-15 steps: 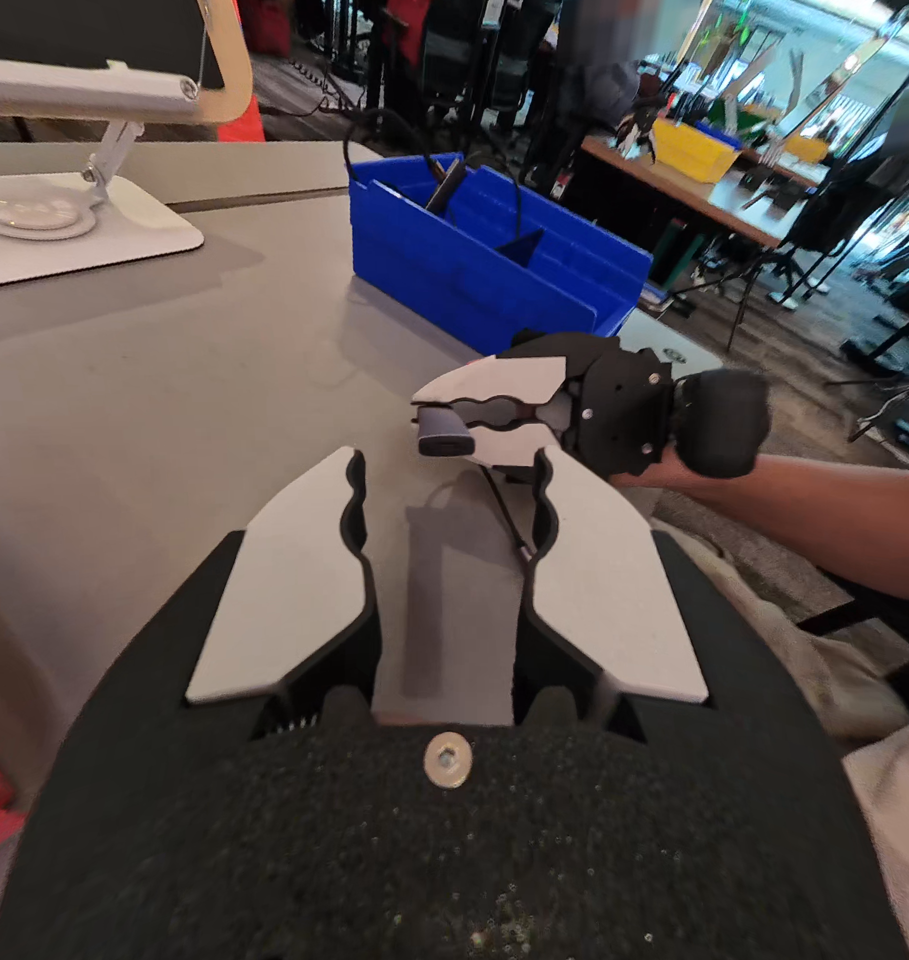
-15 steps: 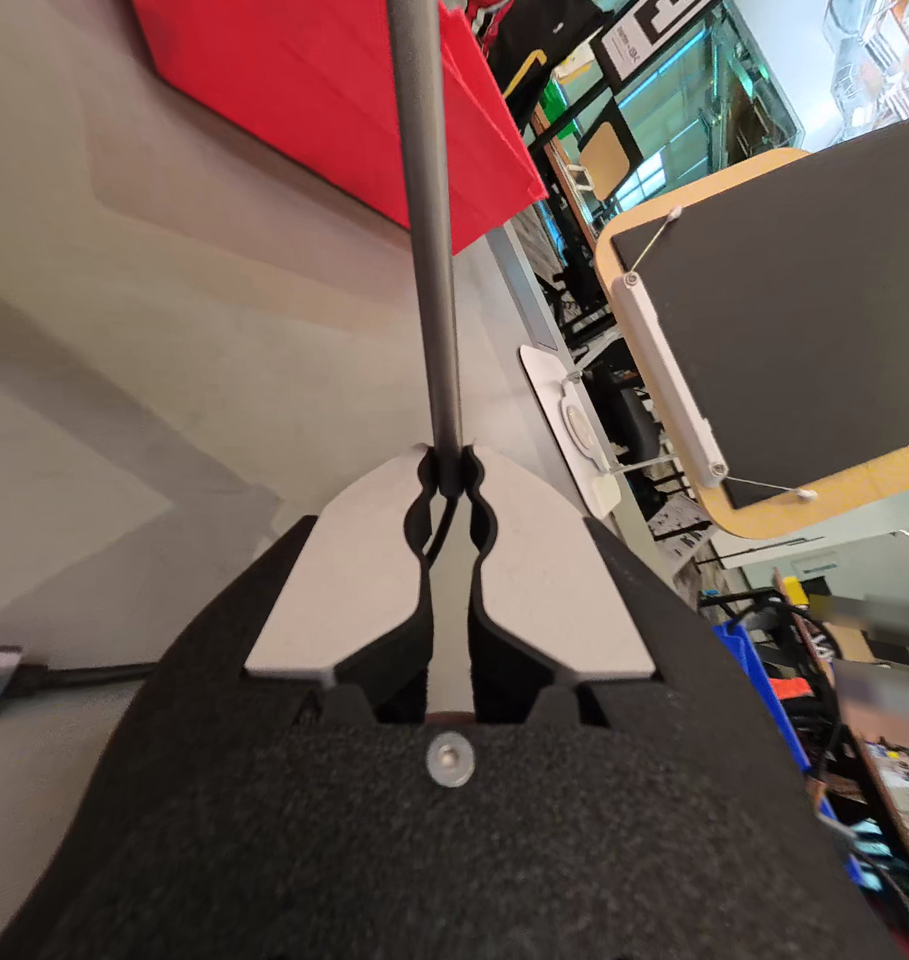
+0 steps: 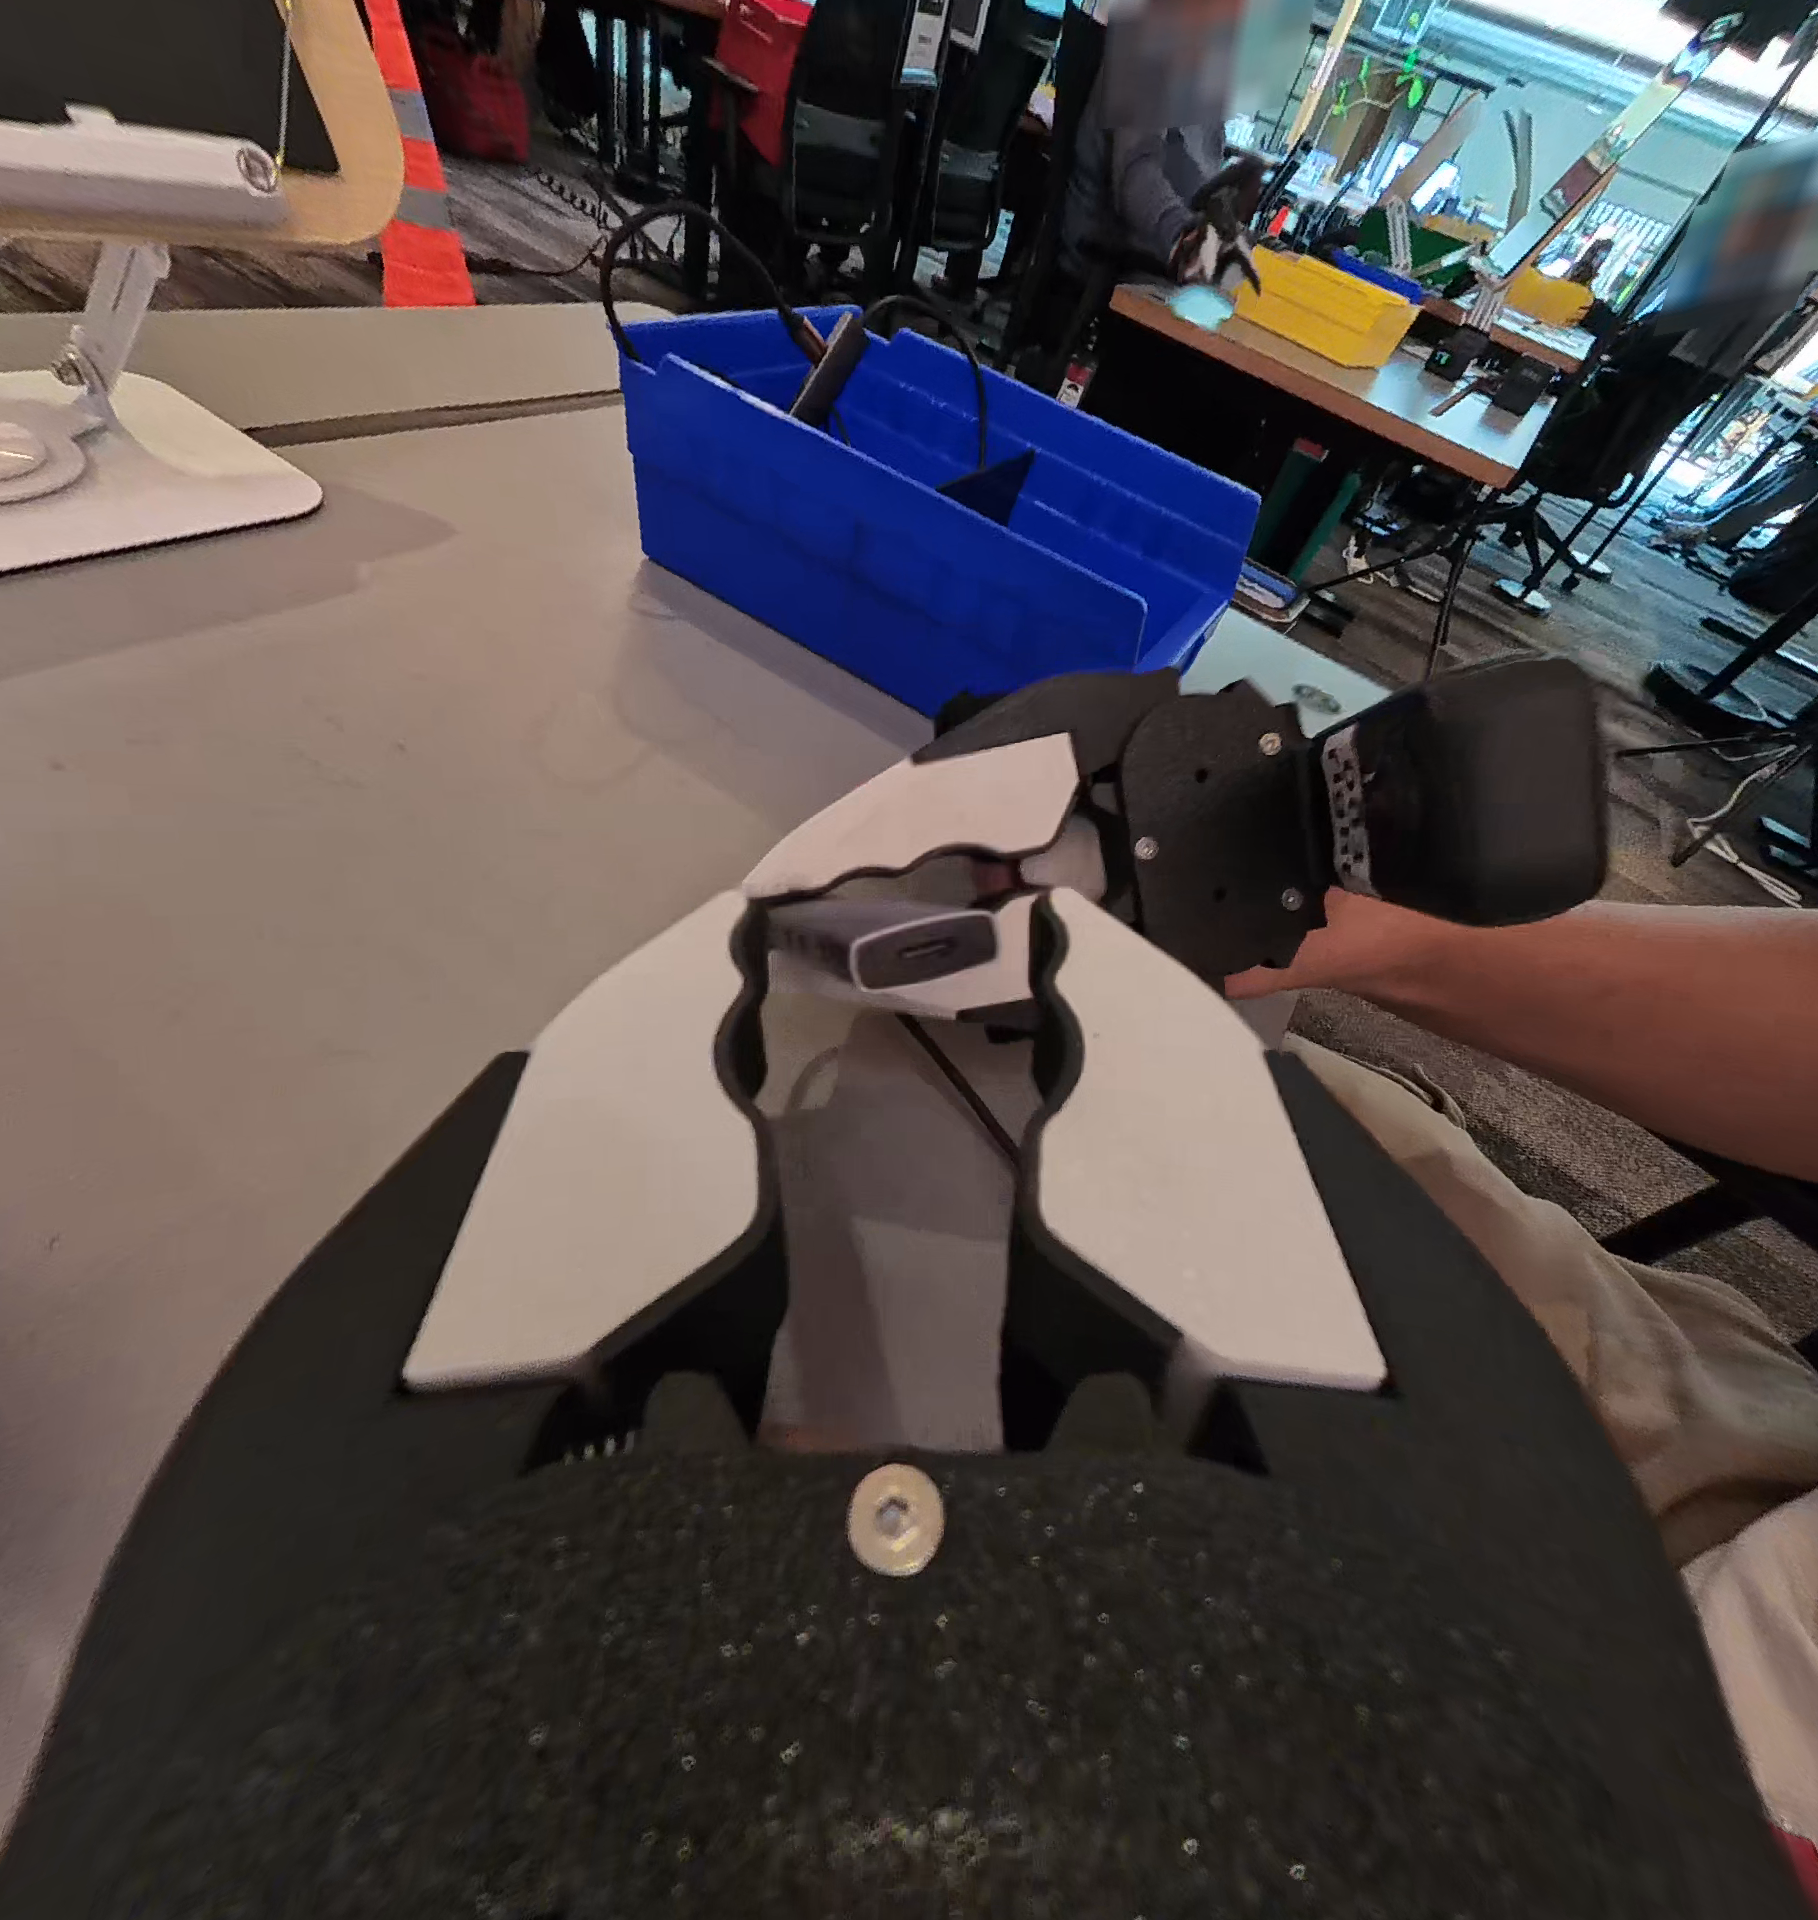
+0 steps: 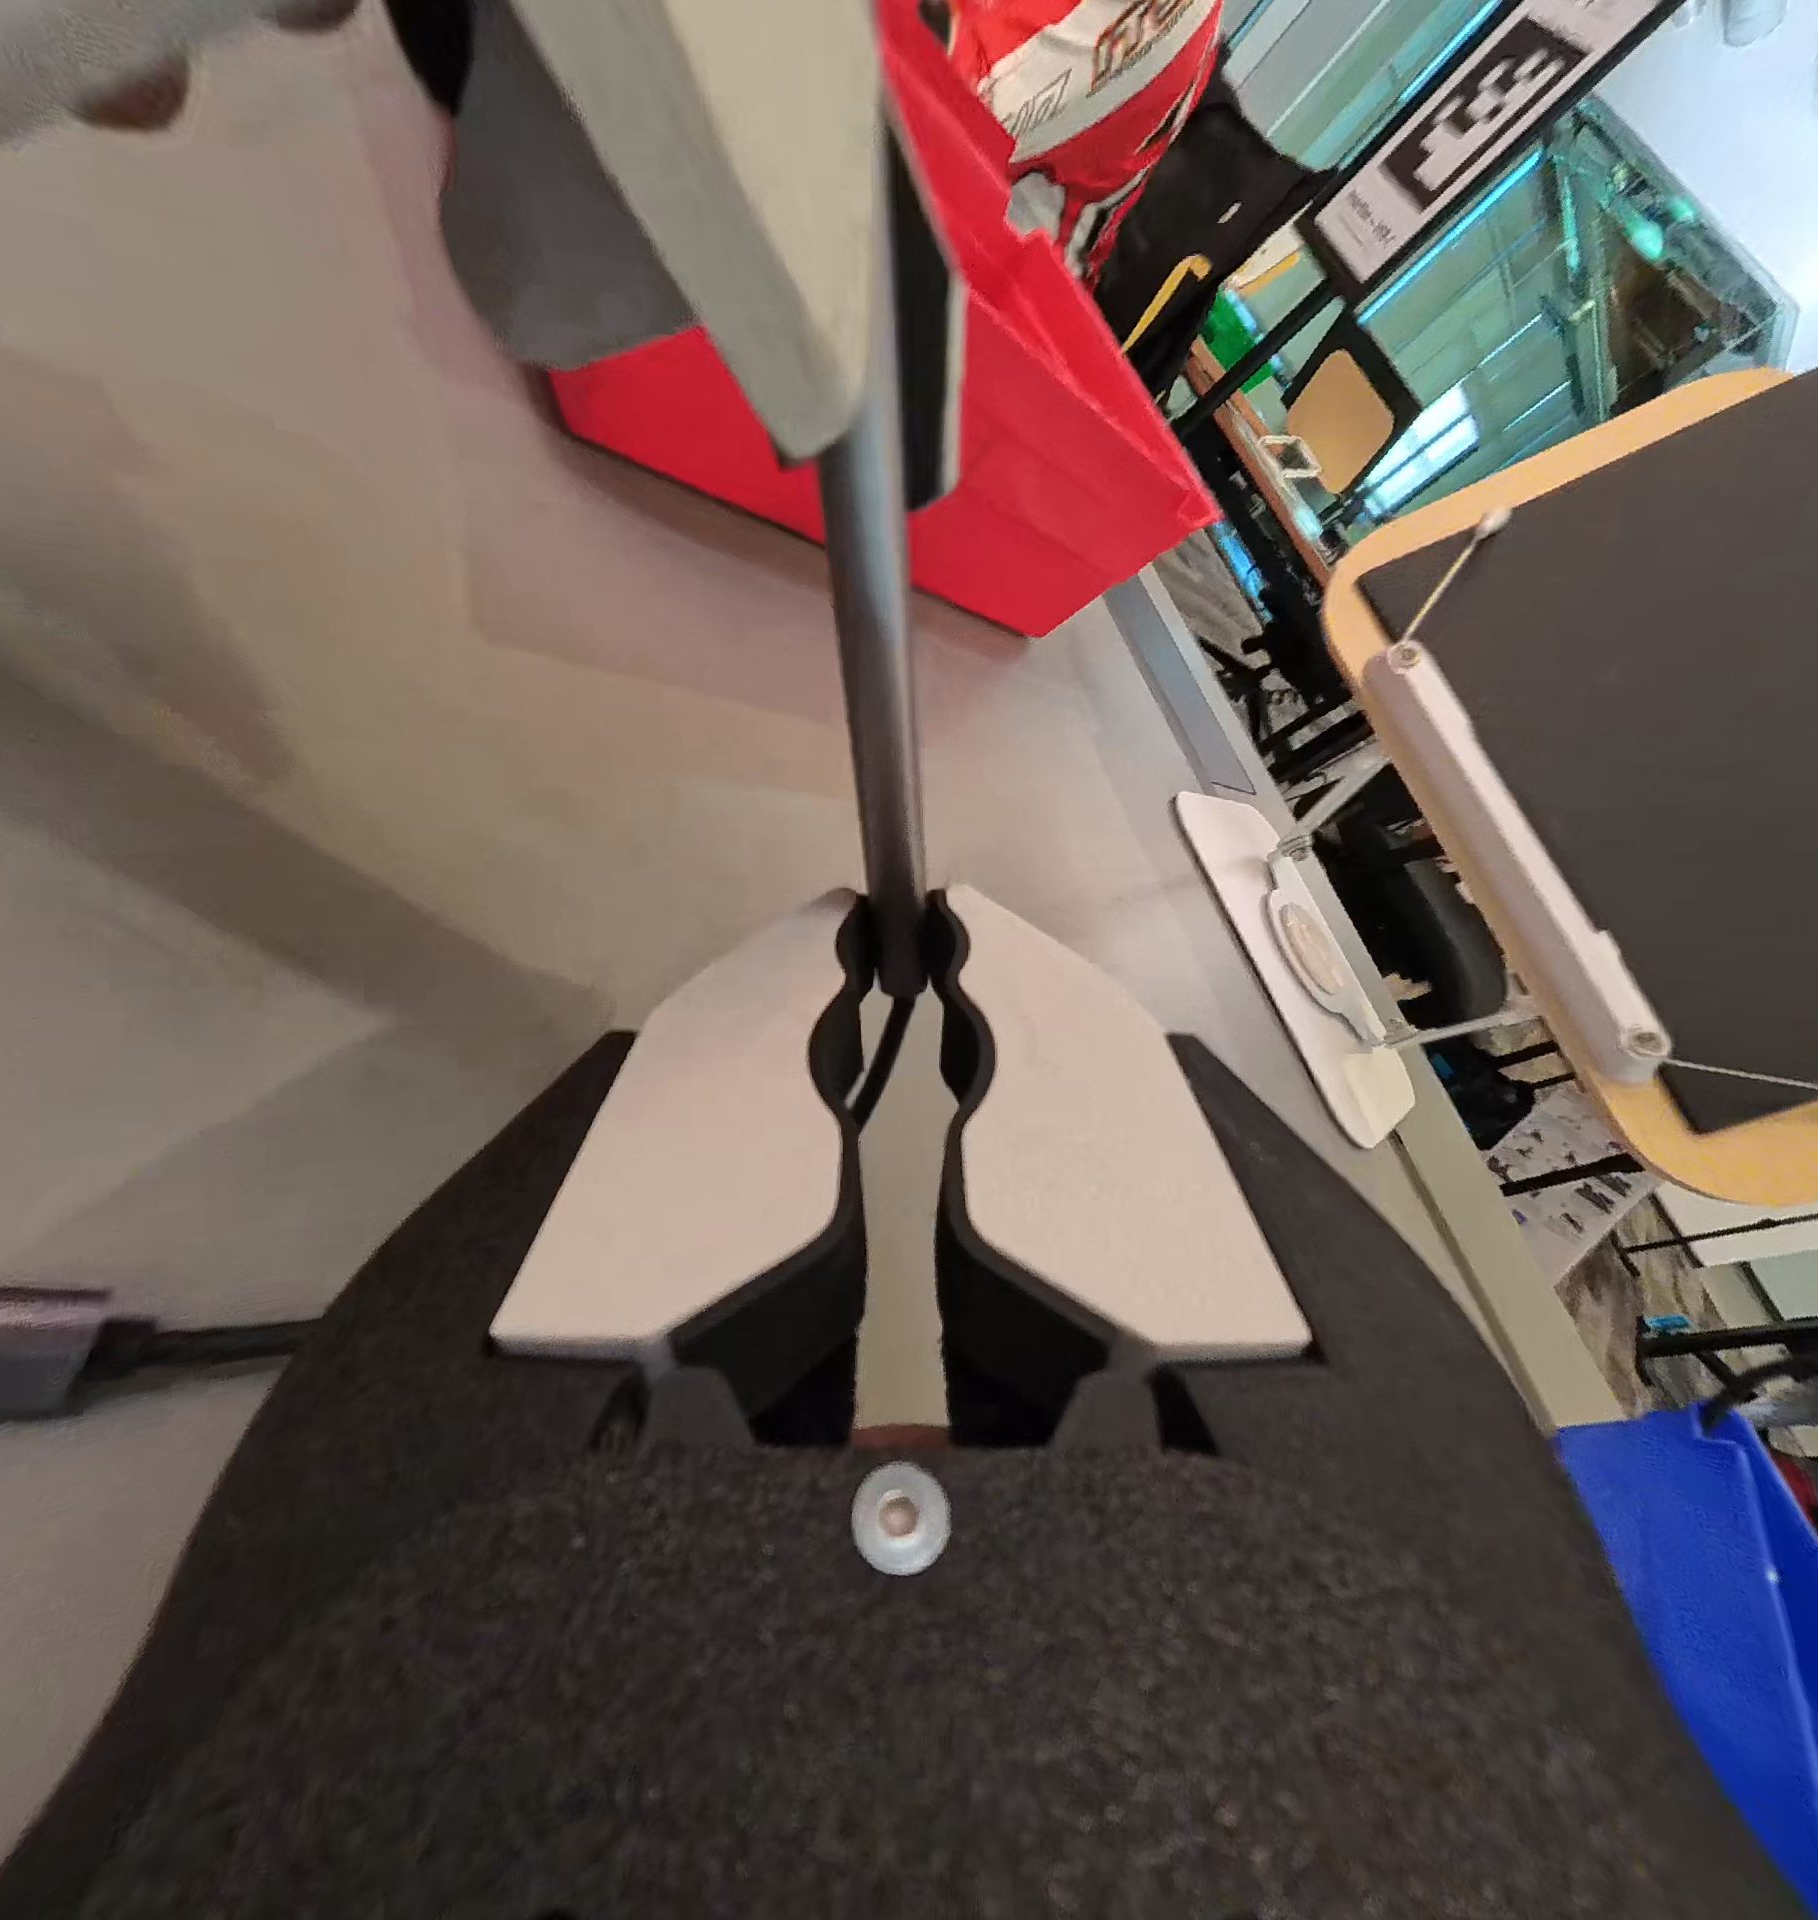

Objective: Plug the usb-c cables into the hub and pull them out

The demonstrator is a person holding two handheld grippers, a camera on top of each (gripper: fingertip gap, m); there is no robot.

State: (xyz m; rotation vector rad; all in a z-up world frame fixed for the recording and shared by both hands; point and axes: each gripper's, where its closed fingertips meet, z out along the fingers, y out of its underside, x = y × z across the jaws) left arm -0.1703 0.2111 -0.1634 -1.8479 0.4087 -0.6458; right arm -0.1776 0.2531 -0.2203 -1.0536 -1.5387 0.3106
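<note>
Grey table [image 3: 261, 935], hub [image 3: 884, 940] in right tool [image 3: 863, 935]

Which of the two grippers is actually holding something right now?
The right gripper: its fingers are clamped on the grey hub. The left gripper is open, its fingers spread either side of the hub without gripping.

The room was bright, with daylight pouring in from the windows [image 3: 1570, 197] at one o'clock in my left wrist view, washed out to near white. My left gripper [image 3: 889, 961] threw a soft grey shadow down the table [image 3: 261, 883] between its fingers. Straight lines bowed hard toward the edges in both views. In my right wrist view the ten o'clock corner was smeared with motion blur, and the hub [image 4: 879, 727] looked soft.
</note>
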